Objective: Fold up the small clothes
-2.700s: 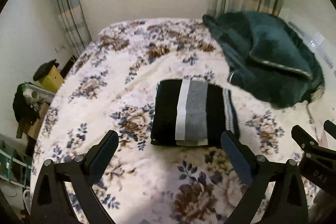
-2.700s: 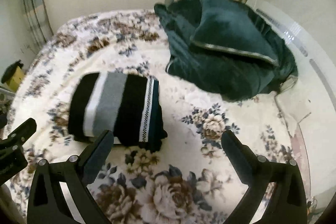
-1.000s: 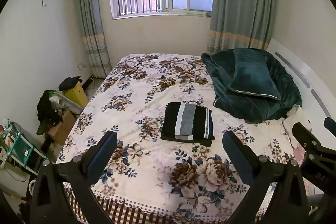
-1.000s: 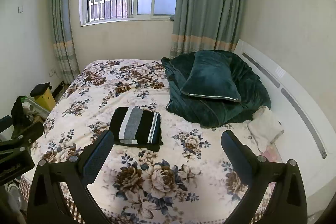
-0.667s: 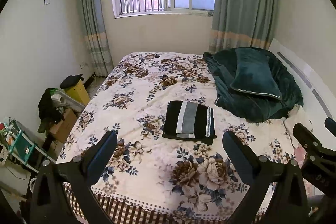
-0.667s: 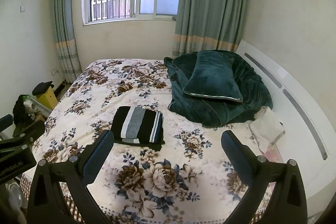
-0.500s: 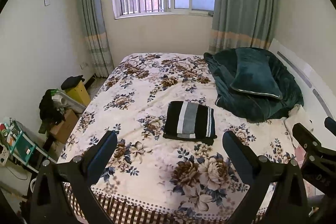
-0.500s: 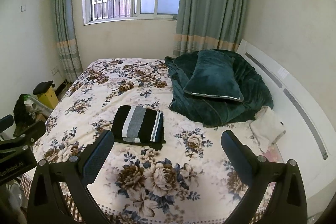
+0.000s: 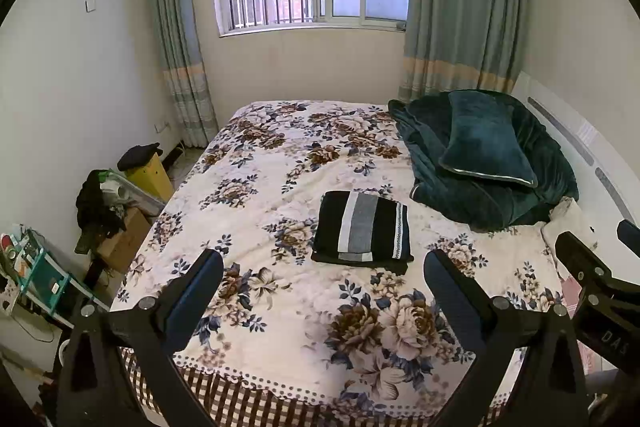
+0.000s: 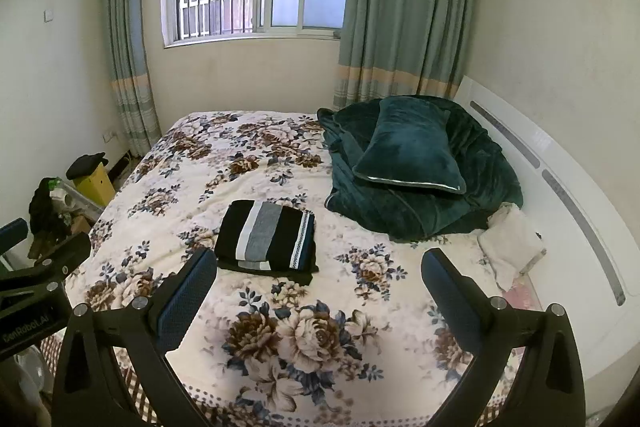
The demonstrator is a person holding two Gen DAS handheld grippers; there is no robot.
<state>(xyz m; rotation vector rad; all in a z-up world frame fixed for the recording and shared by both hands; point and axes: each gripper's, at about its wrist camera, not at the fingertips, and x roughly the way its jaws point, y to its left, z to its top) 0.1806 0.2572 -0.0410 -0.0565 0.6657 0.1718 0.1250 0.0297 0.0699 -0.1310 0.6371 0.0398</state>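
Both tools farther back; folded garment (image 9: pixel 362 227) whole.

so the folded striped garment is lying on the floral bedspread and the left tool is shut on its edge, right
Not quite. The folded striped garment does lie on the floral bedspread, but the left tool is open and well clear of it, holding nothing. The left wrist view shows this.
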